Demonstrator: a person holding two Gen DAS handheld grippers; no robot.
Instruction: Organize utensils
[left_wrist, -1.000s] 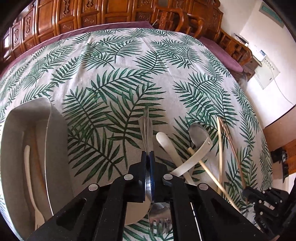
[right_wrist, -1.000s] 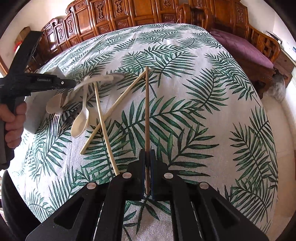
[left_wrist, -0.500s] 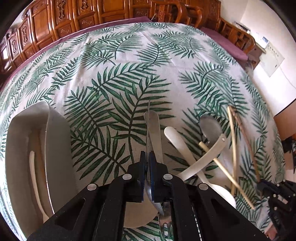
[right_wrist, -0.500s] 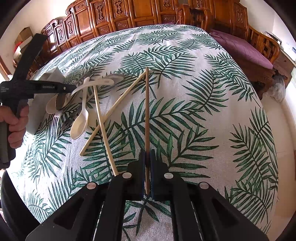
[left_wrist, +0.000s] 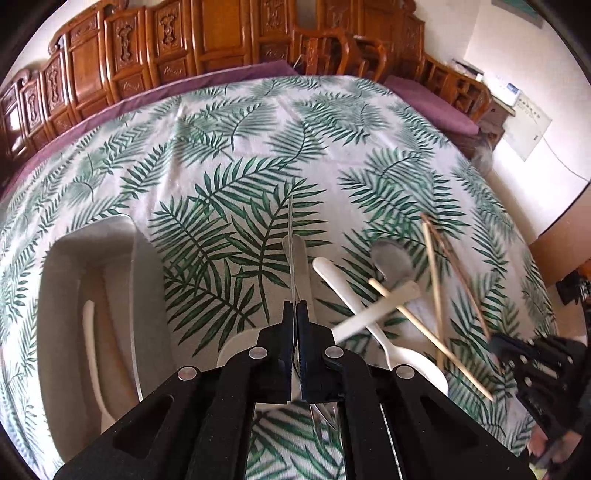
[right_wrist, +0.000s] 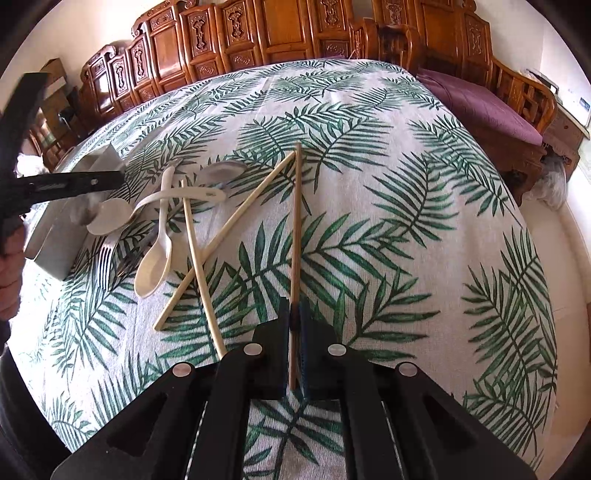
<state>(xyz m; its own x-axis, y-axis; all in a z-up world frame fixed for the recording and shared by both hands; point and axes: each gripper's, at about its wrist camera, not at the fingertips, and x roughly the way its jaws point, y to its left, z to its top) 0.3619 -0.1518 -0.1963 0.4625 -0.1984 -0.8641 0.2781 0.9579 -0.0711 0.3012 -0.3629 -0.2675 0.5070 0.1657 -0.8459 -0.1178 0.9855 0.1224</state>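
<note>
My left gripper (left_wrist: 294, 310) is shut on a metal fork (left_wrist: 291, 251), held edge-on above the cloth, its tines (left_wrist: 325, 415) showing below the fingers. Beside it lie a second metal handle (left_wrist: 303, 266), white spoons (left_wrist: 347, 288), a metal spoon (left_wrist: 391, 258) and pale chopsticks (left_wrist: 432, 266). My right gripper (right_wrist: 294, 314) is shut on a brown chopstick (right_wrist: 295, 221) that points away over the table. Two pale chopsticks (right_wrist: 225, 236) and spoons (right_wrist: 155, 266) lie to its left.
A grey utensil tray (left_wrist: 74, 295) with dividers stands at the left and holds a white utensil (left_wrist: 92, 350). It also shows in the right wrist view (right_wrist: 55, 240). Carved wooden chairs (left_wrist: 221, 44) ring the leaf-print table (left_wrist: 258, 129).
My left gripper has lifted with the fork and drawn back, so more of the table and chairs shows. My right gripper keeps the brown chopstick and has barely moved.
</note>
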